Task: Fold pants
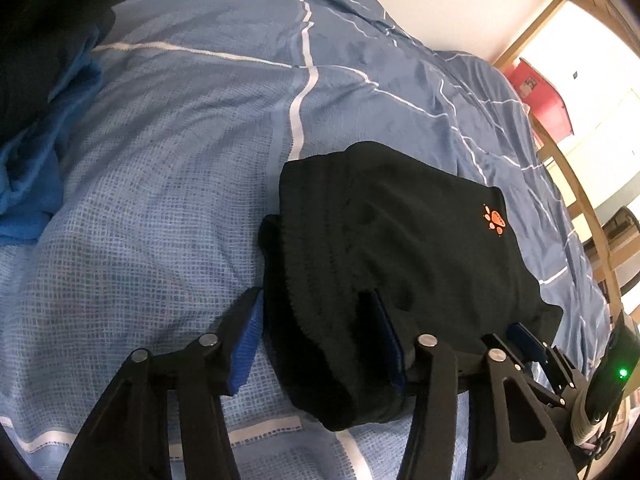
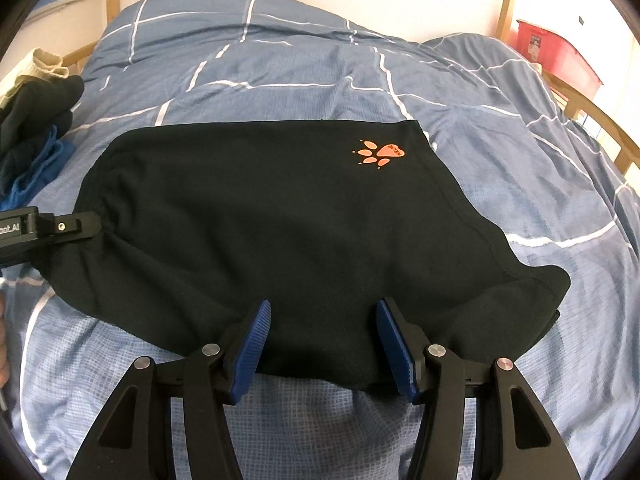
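Black fleece pants (image 2: 280, 216) with an orange paw print (image 2: 380, 152) lie folded on the blue checked bedspread (image 2: 304, 68). My left gripper (image 1: 318, 316) brackets the thick left end of the fold. One blue pad lies against its side and the other sinks into the cloth on top. In the right wrist view the cloth puckers where that gripper's black body (image 2: 68, 228) meets it. My right gripper (image 2: 324, 316) stands open over the near hem, with flat cloth between its pads. One right gripper finger (image 1: 524, 338) shows at the pants' near right corner.
A heap of blue and dark clothes (image 1: 44, 152) lies at the left of the bed (image 1: 180, 208). A red box (image 2: 556, 56) stands past the bed's far right corner, beside the wooden bed frame (image 2: 600, 120). A hand's edge shows at far left.
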Motion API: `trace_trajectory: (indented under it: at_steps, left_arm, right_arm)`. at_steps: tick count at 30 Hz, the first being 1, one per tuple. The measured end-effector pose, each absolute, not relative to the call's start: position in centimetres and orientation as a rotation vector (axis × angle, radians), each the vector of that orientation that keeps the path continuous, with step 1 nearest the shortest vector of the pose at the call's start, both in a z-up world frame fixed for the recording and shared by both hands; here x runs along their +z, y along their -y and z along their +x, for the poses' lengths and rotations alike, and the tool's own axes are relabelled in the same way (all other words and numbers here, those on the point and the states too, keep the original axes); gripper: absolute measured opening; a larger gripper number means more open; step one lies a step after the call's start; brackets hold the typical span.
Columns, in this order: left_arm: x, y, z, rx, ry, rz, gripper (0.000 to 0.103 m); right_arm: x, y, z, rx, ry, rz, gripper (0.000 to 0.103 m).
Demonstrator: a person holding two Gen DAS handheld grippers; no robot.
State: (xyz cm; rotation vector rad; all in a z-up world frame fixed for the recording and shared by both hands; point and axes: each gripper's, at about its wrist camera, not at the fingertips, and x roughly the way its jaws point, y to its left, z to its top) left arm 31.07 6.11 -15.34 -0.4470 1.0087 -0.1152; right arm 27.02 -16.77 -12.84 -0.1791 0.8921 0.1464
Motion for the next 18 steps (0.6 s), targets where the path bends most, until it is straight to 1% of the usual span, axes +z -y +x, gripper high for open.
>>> trace_trajectory:
  at_steps: [2, 3, 4, 6, 8, 10, 18]
  left_arm:
    - [-15.1, -6.1, 31.0, -0.123, -1.008, -0.451, 0.04]
    - [-15.0, -6.2, 31.0, -0.129, -1.005, -0.456, 0.034]
    - [-14.8, -6.2, 31.0, -0.138, -0.999, -0.462, 0.032]
    - [-14.5, -6.3, 30.8, -0.151, -0.984, -0.477, 0.029]
    - [-14.9, -6.5, 31.0, -0.149, -0.986, -0.487, 0.03]
    - [-15.7, -6.8, 31.0, -0.152, -1.004, -0.504, 0.035]
    - [-15.5, -6.7, 30.7, -0.135, -1.06, -0.487, 0.038]
  right_arm:
    - [-12.9, 16.9, 27.1, 0.149, -0.893, -0.173, 0.056]
    - [-12.9, 17.0, 27.1, 0.15, -0.894, -0.17, 0.056]
    - [-12.9, 17.1, 27.1, 0.152, -0.895, -0.166, 0.056]
    - [-13.0, 17.2, 27.1, 0.153, -0.896, -0.159, 0.056]
    - [-13.0, 17.2, 27.1, 0.154, -0.895, -0.159, 0.056]
    - [-13.0, 17.2, 27.1, 0.154, -0.895, -0.161, 0.056]
    - [-13.1, 17.2, 27.1, 0.156, -0.893, -0.158, 0.056]
